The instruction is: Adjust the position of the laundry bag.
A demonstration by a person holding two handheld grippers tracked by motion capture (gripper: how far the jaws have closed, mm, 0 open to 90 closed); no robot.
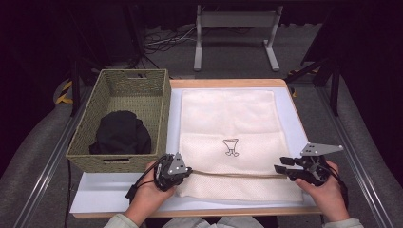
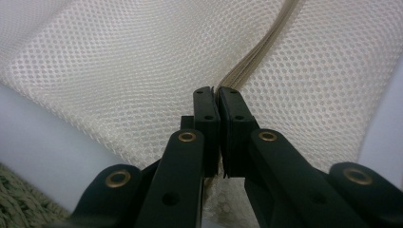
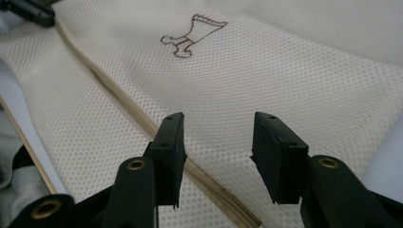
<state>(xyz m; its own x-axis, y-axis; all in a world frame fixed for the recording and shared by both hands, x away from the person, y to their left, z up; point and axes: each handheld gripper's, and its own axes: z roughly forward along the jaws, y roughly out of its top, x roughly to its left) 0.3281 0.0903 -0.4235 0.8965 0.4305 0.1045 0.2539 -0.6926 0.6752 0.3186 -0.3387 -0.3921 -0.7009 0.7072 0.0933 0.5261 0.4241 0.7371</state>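
The soft, light mesh bag (image 1: 233, 137) is pinched at its brown band (image 3: 119, 102) by the left hand-held gripper (image 2: 217, 95) — the right hand-held gripper (image 3: 216, 137) is held apart over the same seam — the sensible hold.

A recording lab or studio. Dark curtains hang well beyond the grippers (image 1: 285, 168), with loose cables (image 1: 161, 40) and a metal stand (image 1: 236, 21) on grey floor.
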